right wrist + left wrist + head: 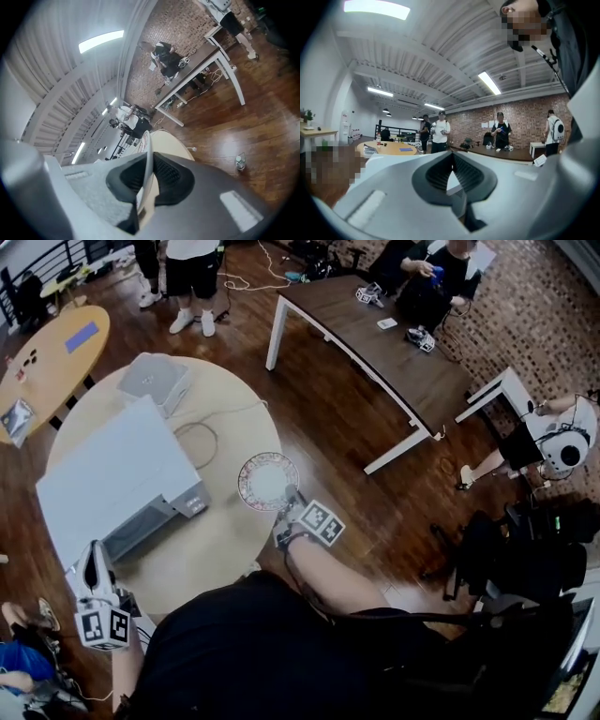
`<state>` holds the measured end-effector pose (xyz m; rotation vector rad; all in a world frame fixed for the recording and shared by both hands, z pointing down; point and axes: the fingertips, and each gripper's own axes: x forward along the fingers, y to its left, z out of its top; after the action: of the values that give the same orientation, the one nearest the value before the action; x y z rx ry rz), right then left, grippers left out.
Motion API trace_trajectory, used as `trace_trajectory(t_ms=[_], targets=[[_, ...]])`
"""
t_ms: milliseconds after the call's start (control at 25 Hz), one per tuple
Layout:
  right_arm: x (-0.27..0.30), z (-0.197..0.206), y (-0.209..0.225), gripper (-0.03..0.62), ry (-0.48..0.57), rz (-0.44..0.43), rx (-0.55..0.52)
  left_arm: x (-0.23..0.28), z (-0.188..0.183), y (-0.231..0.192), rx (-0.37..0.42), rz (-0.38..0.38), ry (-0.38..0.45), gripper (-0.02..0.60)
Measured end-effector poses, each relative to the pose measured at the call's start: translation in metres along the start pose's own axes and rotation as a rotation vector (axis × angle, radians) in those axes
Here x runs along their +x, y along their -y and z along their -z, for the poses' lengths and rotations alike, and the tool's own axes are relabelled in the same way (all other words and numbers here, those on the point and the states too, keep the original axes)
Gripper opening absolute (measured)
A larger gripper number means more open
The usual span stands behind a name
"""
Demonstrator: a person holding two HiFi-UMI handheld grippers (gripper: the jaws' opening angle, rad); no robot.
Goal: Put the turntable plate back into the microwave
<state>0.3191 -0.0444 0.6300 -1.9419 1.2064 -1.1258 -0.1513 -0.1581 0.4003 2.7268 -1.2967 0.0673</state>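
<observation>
Down on the round pale surface sat the big white microwave, its front turned toward the person, and from above I couldn't tell whether its door stood open. Off its front right corner, well apart from it, there was the turntable plate: round, pale in the middle, a patterned band round the rim, its face turned up toward the head camera. It was carried off the surface, over the near edge.

The right tool was clenched on the plate's near rim. Its own view showed the plate edge-on, a thin pale line pinched between the dark pads. The left tool was down by the microwave's near left corner, jaws pressed together, nothing in them.

As for how it'd handle, I judged that plate stiff, smooth and breakable, with some weight to it. Pinched at one spot on the rim, the far side hung out like a lever, so it could droop or slide in the pads. A deep bite on the rim looked the place to hold, with the disc carried flat. The free tool under the opposite rim would have steadied it going in.
</observation>
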Motion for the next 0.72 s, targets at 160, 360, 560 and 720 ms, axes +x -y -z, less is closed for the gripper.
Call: trace_trajectory(t_ms=[160, 360, 560, 720], targets=[[-0.005, -0.005, -0.015, 0.020, 0.033, -0.018, 0.024, -0.007, -0.007, -0.011, -0.016, 0.001, 0.001, 0.004], [-0.005, 0.004, -0.028, 0.020, 0.032, -0.021, 0.024, -0.019, -0.010, -0.025, -0.014, -0.015, 0.017, 0.005], [-0.007, 0.013, -0.027, 0.020, 0.014, -0.013, 0.015, -0.027, 0.002, -0.030, -0.045, -0.013, 0.023, 0.005], [-0.019, -0.005, -0.014, 0.020, 0.041, -0.014, 0.018, -0.024, 0.005, -0.016, -0.046, 0.015, 0.024, 0.005]])
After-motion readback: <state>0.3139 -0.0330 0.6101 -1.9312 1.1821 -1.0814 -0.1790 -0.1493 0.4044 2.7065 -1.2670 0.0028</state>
